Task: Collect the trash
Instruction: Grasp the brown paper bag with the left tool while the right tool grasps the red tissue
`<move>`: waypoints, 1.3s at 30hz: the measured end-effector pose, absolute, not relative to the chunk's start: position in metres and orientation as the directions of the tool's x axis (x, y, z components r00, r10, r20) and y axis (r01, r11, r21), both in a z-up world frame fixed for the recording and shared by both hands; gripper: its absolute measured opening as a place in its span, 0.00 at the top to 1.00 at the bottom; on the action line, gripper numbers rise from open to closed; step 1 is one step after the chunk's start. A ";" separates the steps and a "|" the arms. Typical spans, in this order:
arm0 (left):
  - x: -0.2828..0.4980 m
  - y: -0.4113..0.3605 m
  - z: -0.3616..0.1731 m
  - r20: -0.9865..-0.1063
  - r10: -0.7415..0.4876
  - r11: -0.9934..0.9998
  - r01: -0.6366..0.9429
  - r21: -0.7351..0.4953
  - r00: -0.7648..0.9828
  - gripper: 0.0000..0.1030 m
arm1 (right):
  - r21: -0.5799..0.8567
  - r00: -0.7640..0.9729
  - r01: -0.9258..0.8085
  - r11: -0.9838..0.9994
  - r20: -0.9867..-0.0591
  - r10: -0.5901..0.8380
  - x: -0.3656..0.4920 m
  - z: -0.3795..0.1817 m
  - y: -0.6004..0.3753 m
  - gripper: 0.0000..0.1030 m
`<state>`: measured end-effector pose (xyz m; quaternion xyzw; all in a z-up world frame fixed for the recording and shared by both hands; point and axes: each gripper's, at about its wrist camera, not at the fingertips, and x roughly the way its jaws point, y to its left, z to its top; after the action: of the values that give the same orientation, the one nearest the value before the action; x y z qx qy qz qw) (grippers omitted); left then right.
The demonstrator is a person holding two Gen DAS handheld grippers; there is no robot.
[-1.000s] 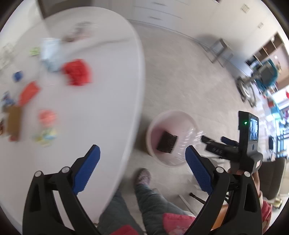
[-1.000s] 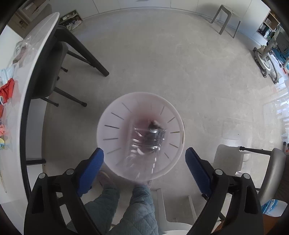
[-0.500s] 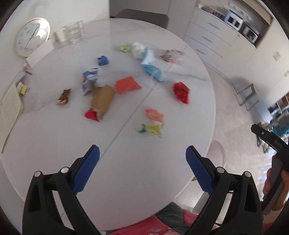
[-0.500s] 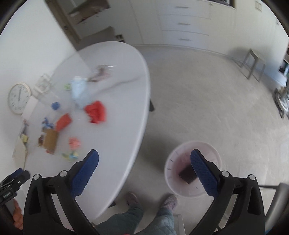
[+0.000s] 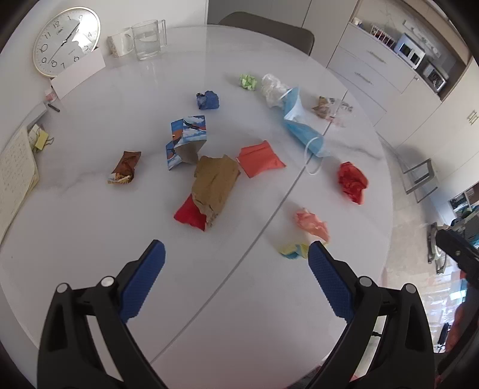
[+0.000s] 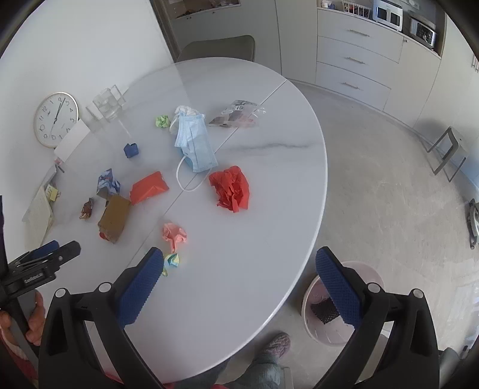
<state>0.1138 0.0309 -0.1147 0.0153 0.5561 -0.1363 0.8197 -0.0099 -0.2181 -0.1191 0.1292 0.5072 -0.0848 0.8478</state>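
Several pieces of trash lie on the white oval table (image 5: 89,227): a brown paper bag (image 5: 214,185), an orange packet (image 5: 260,160), a blue face mask (image 5: 302,131), a red crumpled paper (image 5: 351,182), a pink paper ball (image 5: 311,224) and a yellow-blue scrap (image 5: 295,250). My left gripper (image 5: 236,263) is open and empty above the table's near side. My right gripper (image 6: 239,269) is open and empty over the table's near edge. The pink bin (image 6: 323,329) stands on the floor at lower right with a dark item inside. The red paper (image 6: 232,188) and mask (image 6: 194,143) show there too.
A wall clock (image 5: 64,45), a glass jug (image 5: 148,39) and a mug (image 5: 121,45) stand at the table's far left. A notebook (image 5: 15,182) lies at the left edge. A chair (image 5: 269,28) is behind the table. Cabinets (image 6: 359,57) line the far wall.
Both grippers have swung up from the bin on the floor toward the table. The trash on the table is now in full view of both cameras.
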 end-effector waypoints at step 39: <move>0.216 0.030 -0.197 -0.952 -0.203 0.966 0.207 -0.156 0.229 0.72 | 0.054 0.227 0.131 0.990 -0.974 0.023 0.146 -0.252 -0.224 0.27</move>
<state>0.2162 0.0299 -0.1974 0.0016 0.6070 -0.1308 0.7838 0.1457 -0.2244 -0.2524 0.0621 0.6207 -0.0347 0.7808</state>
